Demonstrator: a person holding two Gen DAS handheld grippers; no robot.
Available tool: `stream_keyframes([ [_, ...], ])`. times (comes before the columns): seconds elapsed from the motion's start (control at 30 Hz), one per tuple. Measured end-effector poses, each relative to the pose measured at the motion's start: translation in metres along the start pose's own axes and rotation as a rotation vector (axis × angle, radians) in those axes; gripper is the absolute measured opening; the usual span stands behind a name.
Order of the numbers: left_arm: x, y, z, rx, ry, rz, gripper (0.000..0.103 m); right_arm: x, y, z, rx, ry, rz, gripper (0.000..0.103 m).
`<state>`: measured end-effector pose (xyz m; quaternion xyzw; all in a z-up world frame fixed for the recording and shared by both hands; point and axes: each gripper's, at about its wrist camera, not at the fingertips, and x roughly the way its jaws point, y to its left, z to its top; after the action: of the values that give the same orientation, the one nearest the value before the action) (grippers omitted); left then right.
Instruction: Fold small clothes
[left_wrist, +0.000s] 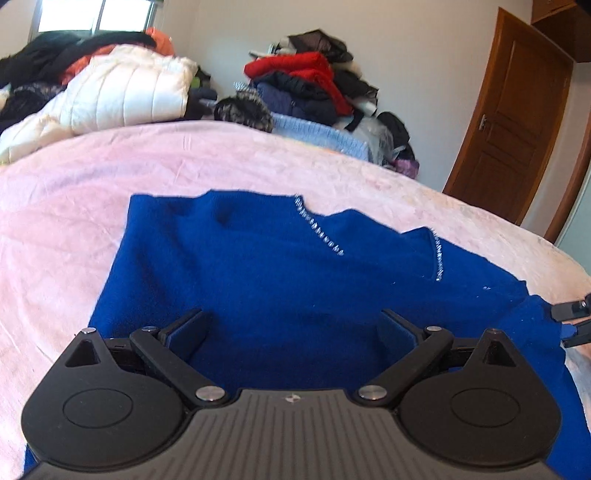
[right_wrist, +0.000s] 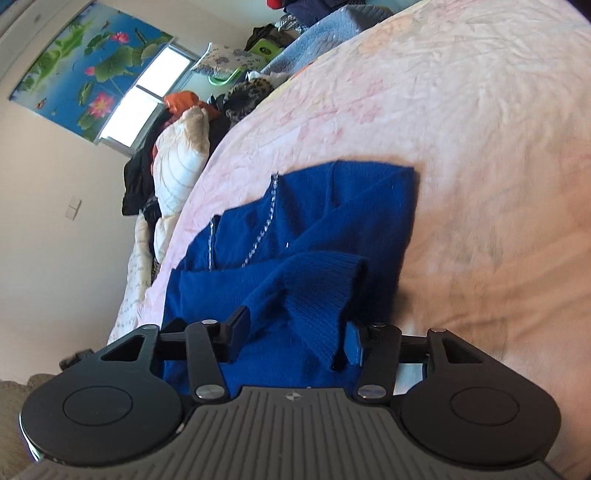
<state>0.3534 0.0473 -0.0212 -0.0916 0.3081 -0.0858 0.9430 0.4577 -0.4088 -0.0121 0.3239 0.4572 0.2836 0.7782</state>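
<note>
Right wrist | right gripper (right_wrist: 295, 336) parted around sweater (right_wrist: 332, 221) cuff (loose) | left gripper (left_wrist: 295, 332) wide

A deep blue knitted sweater (left_wrist: 280, 266) lies spread flat on the pink bed cover, filling the middle and lower part of the left wrist frame. A line of small silvery beads runs along its open neckline, toward the upper right. In the right wrist frame, one sleeve with a ribbed cuff (right_wrist: 332, 291) is folded across the body, lower centre
</note>
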Motion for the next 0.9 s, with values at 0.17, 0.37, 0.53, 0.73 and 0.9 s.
stream_keyframes([
  [0.17,0.002,-0.006,0.000,0.035,0.017,0.012,0.103,0.009,0.004,-0.005,-0.016,0.072,-0.068,0.008],
  [0.37,0.002,-0.005,0.001,0.030,0.017,0.007,0.103,-0.027,0.014,0.020,-0.101,0.061,-0.138,0.007],
  [0.53,0.003,-0.005,0.001,0.028,0.017,0.007,0.103,-0.043,-0.005,0.023,-0.068,0.114,-0.262,0.012],
  [0.73,0.003,-0.005,0.002,0.025,0.015,0.007,0.103,-0.050,0.007,0.024,-0.064,-0.070,-0.123,0.056],
  [0.9,0.002,-0.005,0.002,0.024,0.015,0.006,0.103,-0.013,0.016,0.033,-0.124,-0.040,-0.200,0.057],
])
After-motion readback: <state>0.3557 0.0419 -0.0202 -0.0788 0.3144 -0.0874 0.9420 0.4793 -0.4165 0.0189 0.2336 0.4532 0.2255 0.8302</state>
